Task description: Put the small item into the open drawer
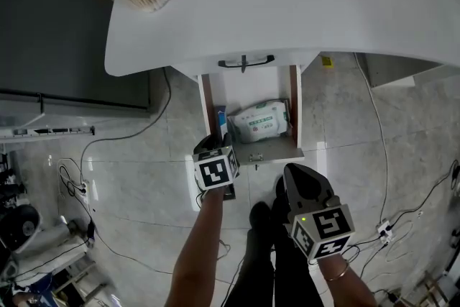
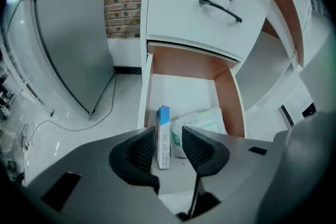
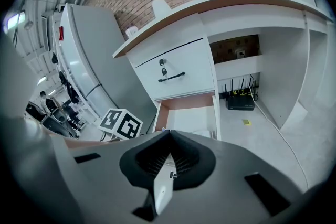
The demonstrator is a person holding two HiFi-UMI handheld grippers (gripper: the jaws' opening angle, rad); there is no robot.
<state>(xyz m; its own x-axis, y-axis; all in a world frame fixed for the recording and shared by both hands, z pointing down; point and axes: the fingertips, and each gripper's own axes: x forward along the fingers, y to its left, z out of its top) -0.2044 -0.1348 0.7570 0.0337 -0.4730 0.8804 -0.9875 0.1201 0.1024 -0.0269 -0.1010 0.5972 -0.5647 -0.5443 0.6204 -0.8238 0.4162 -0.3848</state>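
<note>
Your white desk (image 1: 287, 3) fills the upper frame, and beneath it, at centre, the drawer (image 1: 295, 111) stands open. A wipes pack (image 1: 262, 122) lies inside. Your left gripper (image 2: 170, 139) hangs spread over the drawer's left side, gripping nothing. Your right gripper (image 3: 169, 144) is pressed together and empty. The small box (image 2: 163, 136) stands upright against the drawer's left wall (clear of both pads). Judgement: placement is done; only withdrawal is left.

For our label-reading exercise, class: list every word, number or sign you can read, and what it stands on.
No text here reads clearly.
On the blue box: white print down its side, too blurred to read.
On the wipes pack: green label, too small to read.
</note>
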